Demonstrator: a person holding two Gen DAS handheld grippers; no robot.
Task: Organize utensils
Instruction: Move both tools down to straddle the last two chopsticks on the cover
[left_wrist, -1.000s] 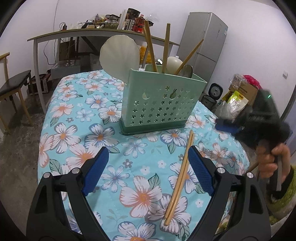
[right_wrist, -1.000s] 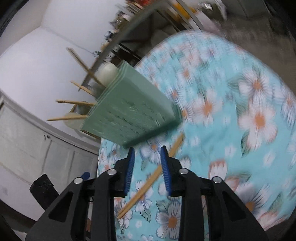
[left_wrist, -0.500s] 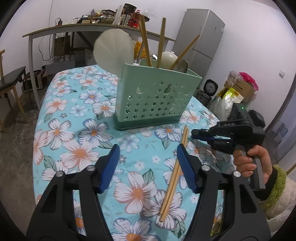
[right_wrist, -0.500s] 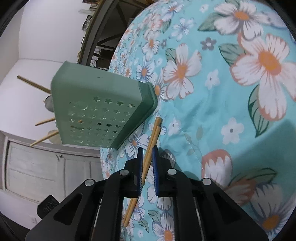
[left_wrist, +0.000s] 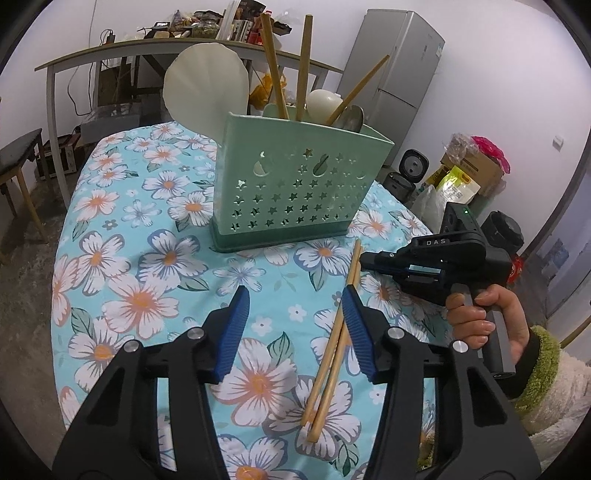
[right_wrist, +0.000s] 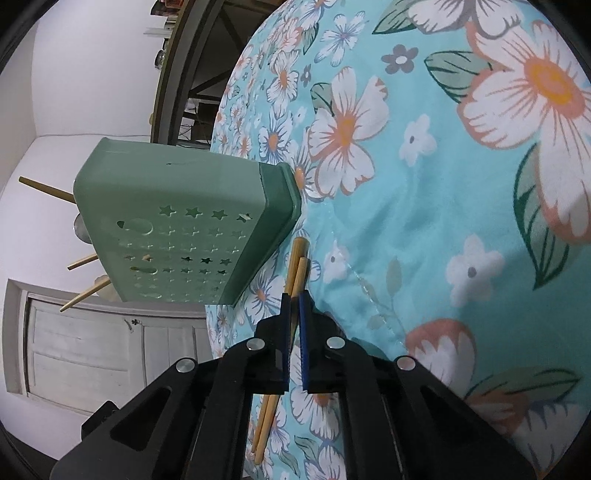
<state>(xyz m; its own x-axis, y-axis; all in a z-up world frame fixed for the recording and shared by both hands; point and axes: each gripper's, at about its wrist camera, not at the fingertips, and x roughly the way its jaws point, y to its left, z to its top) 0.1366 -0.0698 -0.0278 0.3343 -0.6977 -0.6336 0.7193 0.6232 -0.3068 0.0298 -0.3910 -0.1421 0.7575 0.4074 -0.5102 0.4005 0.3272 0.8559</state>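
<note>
The right tool (right_wrist: 292, 310) had just squeezed shut on two wooden chopsticks (left_wrist: 334, 341) that lay on the flowery worktop (left_wrist: 122, 236), just in front of the green holder (left_wrist: 295, 188). The left tool (left_wrist: 295, 314) was half open with nothing pinched, its blue sides having just been closing, and the chopsticks lay beside its right finger.

Two chopsticks (left_wrist: 334, 339) lie on the cloth; one green holder (left_wrist: 295, 184) stands.
</note>
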